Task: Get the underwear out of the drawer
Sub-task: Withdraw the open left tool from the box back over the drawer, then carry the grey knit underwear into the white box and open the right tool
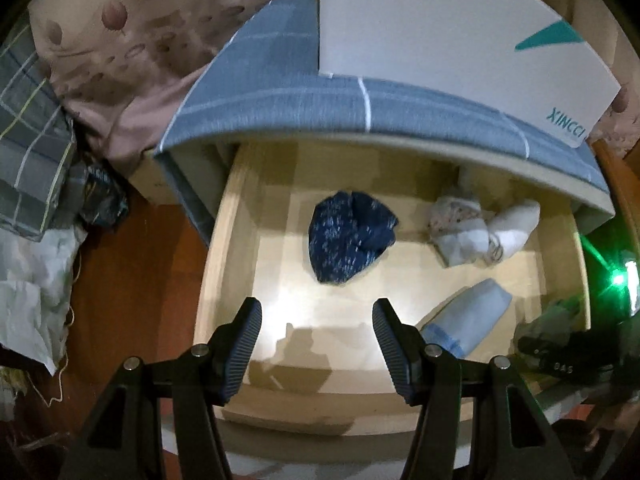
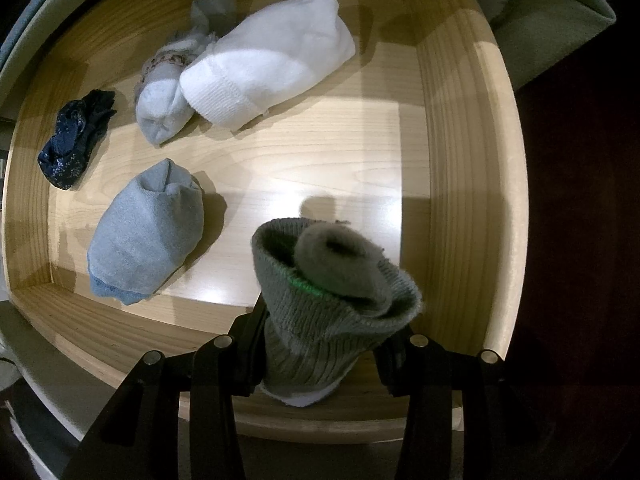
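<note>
The wooden drawer [image 1: 224, 248] stands pulled out under a blue checked cushion. On its floor lie a dark blue speckled bundle [image 1: 352, 236], a white and grey pile [image 1: 480, 228] and a light blue bundle [image 1: 468, 320]. My left gripper [image 1: 316, 316] hangs open over the drawer's front part, with nothing between its fingers and the dark blue bundle just beyond them. My right gripper [image 2: 320, 344] points down into the drawer and is shut on a grey-green knitted bundle [image 2: 332, 288], which hides its fingertips. The right wrist view also shows the light blue bundle [image 2: 148, 236], a white bundle [image 2: 272, 68] and the dark blue bundle [image 2: 76, 140].
A white box [image 1: 440, 28] printed in teal rests on the blue cushion [image 1: 300, 92] above the drawer. Patterned bedding [image 1: 120, 40] and crumpled white plastic [image 1: 28, 300] lie left on a red-brown floor. The drawer's right wall [image 2: 460, 160] rises close to the held bundle.
</note>
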